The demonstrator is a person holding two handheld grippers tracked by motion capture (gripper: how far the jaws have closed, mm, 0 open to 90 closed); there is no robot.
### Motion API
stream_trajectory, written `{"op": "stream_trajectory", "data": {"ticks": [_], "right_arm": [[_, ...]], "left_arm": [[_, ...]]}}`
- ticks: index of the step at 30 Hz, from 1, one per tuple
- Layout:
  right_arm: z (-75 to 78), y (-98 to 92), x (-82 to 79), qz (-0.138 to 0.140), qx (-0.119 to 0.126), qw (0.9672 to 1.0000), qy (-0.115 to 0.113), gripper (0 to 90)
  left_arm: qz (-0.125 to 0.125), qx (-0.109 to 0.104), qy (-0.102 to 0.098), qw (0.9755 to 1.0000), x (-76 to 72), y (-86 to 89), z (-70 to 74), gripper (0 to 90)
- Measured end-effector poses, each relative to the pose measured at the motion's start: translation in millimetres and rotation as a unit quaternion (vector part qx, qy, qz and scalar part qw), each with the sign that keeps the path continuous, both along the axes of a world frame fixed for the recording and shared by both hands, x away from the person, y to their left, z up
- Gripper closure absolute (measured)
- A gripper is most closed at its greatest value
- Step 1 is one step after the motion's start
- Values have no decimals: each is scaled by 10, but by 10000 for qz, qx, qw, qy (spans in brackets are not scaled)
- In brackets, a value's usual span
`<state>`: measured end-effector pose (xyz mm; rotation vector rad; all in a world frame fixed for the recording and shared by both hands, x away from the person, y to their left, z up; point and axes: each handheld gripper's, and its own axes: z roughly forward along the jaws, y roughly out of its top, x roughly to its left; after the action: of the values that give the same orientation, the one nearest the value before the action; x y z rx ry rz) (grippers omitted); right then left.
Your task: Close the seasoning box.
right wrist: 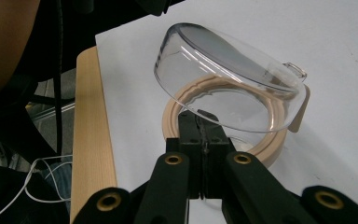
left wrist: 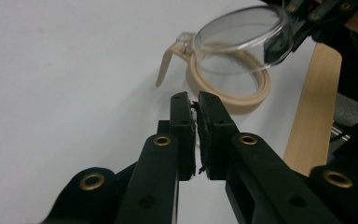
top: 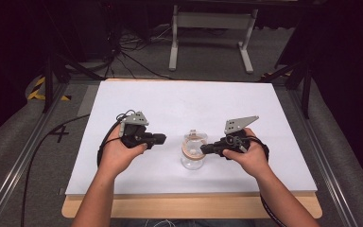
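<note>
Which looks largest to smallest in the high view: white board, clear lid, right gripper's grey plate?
1. white board, by far the largest.
2. clear lid and grey plate look much alike; the plate sits nearer the camera, so no ranking.

We see the clear lid (top: pixel 194 150) with its ring (top: pixel 187 152) near the middle of the white board (top: pixel 184 101), the left gripper (top: pixel 159 139) just left of it and the right gripper (top: pixel 204 149) at its right edge.

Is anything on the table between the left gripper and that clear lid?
Nothing visible. Bare white table lies between the left gripper and the clear lid, whose rim the right gripper holds.
</note>
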<state>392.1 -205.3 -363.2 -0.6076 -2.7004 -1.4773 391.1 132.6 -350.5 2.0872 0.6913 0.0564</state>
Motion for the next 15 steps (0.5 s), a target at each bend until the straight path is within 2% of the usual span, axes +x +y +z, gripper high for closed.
{"op": "stream_trajectory", "data": {"ticks": [4, 11, 15], "right_arm": [[-8, 5, -19, 66, -137, 9999, 78, 900], [-16, 2, -47, 129, -346, 9992, 151, 900], [-13, -12, -55, 126, -424, 9988, 216, 900]], "left_arm": [[1, 285, 304, 9991, 4, 91, -114, 830], [84, 428, 457, 9980, -2, 153, -188, 822], [98, 493, 469, 9976, -13, 174, -211, 820]]}}
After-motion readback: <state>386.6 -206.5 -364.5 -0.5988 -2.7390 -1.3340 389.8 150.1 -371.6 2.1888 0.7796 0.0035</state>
